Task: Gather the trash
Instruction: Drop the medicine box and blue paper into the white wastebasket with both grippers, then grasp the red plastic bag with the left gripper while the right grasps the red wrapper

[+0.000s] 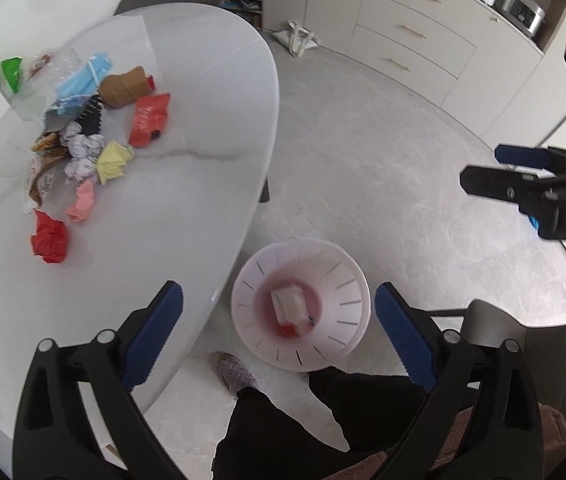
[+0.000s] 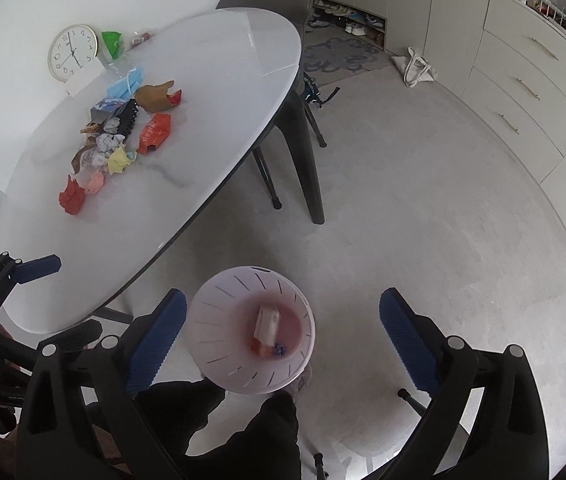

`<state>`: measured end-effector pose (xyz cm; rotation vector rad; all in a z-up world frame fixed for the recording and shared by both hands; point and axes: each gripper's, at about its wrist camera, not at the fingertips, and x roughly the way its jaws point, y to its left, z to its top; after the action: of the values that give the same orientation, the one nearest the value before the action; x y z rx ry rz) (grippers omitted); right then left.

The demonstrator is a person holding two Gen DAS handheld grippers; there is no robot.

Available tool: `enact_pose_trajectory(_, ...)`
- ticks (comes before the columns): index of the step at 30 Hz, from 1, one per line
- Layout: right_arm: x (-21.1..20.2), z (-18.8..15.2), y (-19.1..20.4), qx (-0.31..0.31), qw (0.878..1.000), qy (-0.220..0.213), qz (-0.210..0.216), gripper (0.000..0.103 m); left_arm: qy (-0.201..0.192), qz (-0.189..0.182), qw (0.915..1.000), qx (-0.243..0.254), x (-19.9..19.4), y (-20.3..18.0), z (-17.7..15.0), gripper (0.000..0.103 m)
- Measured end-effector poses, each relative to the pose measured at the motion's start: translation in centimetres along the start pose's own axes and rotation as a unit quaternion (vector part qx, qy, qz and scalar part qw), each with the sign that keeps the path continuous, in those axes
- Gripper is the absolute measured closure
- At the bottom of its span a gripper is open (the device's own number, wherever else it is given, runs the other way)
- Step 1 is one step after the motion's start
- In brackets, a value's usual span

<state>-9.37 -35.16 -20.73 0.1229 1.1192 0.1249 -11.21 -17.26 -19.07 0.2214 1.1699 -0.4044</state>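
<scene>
1. Most of the trash is still uncollected. The white table [image 2: 211, 80] carries a loose heap of litter on the side toward the wall, well apart from the bin.
2. The white bin [image 1: 347, 280] stands on the floor just beside the table edge, between the table and the person's legs. It holds only a few items: a pale wrapped packet [image 2: 267, 322] lying across the bottom, with small red and blue scraps touching its lower end. Judged from this, the task is at an early stage.
3. Larger items left on the table: the blue face masks [image 1: 83, 76], the brown paper bag [image 1: 125, 88], the red snack wrapper [image 1: 149, 118] and the black ridged piece [image 1: 91, 114].
4. Smaller items left: the red crumpled paper [image 1: 50, 240] nearest the table edge, the pink crumpled paper [image 1: 83, 202], the yellow crumpled paper [image 1: 113, 160], the printed white wads [image 1: 81, 152] and the green wrapper [image 1: 11, 72] near the clock [image 2: 73, 53]. The clock looks like a furnishing, not trash.
5. The left gripper [image 1: 279, 336] is spread wide with nothing between its jaws; it hangs over the bin and the table edge.
6. The right gripper [image 2: 283, 336] is likewise spread wide and empty, directly above the bin.
7. Assessment: both grippers are free, so the next pickup calls for a reach to the heap.
</scene>
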Motion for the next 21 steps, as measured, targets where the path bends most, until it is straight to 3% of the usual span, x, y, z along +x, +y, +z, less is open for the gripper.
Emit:
enact_pose_trajectory(7, -1.6, 1.3, 2.3, -0.020, 0.999, -0.029, 0.019, 0.004, -0.022, 0.032, 0.9989, -0.026, -1.9, 2.5, 1.0, 0.008)
enact_pose_trajectory(11, -2.0, 2.1, 4.2, -0.026, 0.998, -0.044, 0.030, 0.003, -0.036, 0.057, 0.9952, -0.071, -2.6, 6.1, 1.0, 0.008)
enact_pose_trajectory(16, -1.3, 3.0, 7.3, -0.040, 0.997, -0.049, 0.040, 0.003, -0.044, 0.110, 0.9810, -0.154, -2.0, 13.5, 0.1, 0.008)
enact_pose_trajectory(21, 0.5, 4.1, 10.8, -0.051, 0.996, -0.041, 0.055, 0.003, -0.030, 0.157, 0.9689, -0.189, 0.9, 20.2, -0.3, 0.008)
